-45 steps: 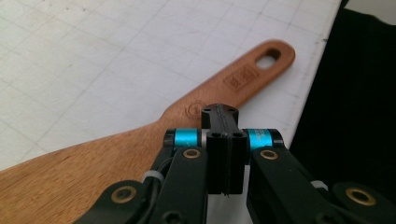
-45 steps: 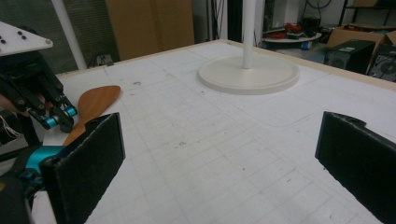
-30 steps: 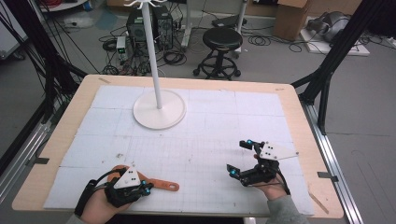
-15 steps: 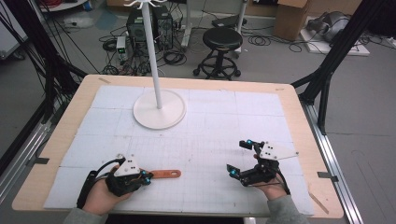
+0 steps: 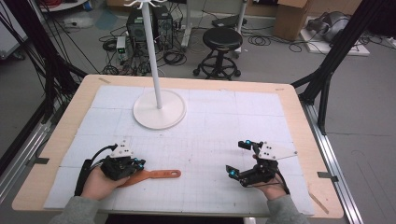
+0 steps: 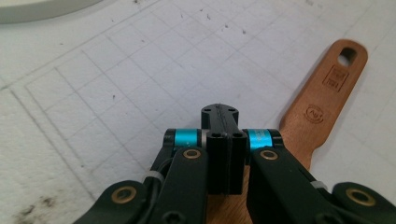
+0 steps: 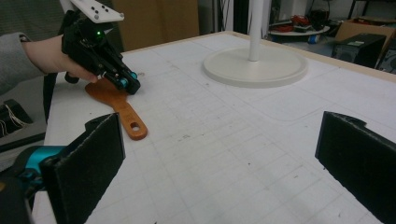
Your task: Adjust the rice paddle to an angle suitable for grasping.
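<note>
One wooden spatula [image 5: 152,176] flat on tabletop [image 5: 210,135] | left tool [image 6: 219,116] clenched empty, has shifted left over its blade | right tool [image 5: 243,158] released, unmoved | grasp apparently pending

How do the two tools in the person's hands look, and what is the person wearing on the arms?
Both tools are black. The left tool and the right tool each carry a pale grey three-cornered plate with small dark holes on top, and have bright cyan bands near the flat black jaws. Brass-coloured rivets show on the linkage in the left gripper view. A black cable loops from each. The sleeves are grey.
</note>
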The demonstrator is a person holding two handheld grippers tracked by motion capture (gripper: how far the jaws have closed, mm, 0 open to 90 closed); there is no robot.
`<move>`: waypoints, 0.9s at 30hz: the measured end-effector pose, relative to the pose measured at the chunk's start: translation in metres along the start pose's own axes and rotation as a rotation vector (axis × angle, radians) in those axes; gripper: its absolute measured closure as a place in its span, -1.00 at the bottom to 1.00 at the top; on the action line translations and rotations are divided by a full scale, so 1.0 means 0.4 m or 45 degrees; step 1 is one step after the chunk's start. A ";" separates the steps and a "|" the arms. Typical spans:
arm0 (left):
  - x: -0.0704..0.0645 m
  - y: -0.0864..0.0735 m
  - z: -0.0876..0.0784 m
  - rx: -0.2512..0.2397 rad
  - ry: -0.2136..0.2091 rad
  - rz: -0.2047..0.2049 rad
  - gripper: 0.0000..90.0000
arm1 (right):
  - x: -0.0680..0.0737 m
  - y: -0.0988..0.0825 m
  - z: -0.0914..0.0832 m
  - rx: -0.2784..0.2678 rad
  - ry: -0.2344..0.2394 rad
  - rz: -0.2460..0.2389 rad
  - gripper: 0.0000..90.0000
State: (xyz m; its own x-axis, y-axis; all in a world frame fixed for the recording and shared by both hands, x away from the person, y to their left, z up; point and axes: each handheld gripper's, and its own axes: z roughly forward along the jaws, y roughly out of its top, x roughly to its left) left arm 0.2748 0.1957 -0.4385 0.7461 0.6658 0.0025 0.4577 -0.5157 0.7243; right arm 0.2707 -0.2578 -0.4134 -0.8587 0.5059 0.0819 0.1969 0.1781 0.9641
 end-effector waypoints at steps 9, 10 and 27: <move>-0.012 -0.038 -0.047 0.041 0.008 0.020 0.99 | -0.002 0.000 -0.002 -0.004 -0.005 -0.002 -1.00; -0.012 -0.042 -0.053 0.044 0.013 0.022 0.99 | -0.001 0.000 -0.002 -0.003 -0.005 0.001 -1.00; -0.038 -0.092 -0.110 0.062 0.027 0.025 0.99 | 0.001 0.000 -0.002 -0.002 -0.002 -0.008 -1.00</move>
State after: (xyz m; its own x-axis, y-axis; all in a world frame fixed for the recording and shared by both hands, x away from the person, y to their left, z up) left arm 0.2254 0.2283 -0.4348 0.7452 0.6662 0.0313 0.4664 -0.5542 0.6895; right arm 0.2701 -0.2581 -0.4131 -0.8591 0.5062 0.0750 0.1903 0.1800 0.9651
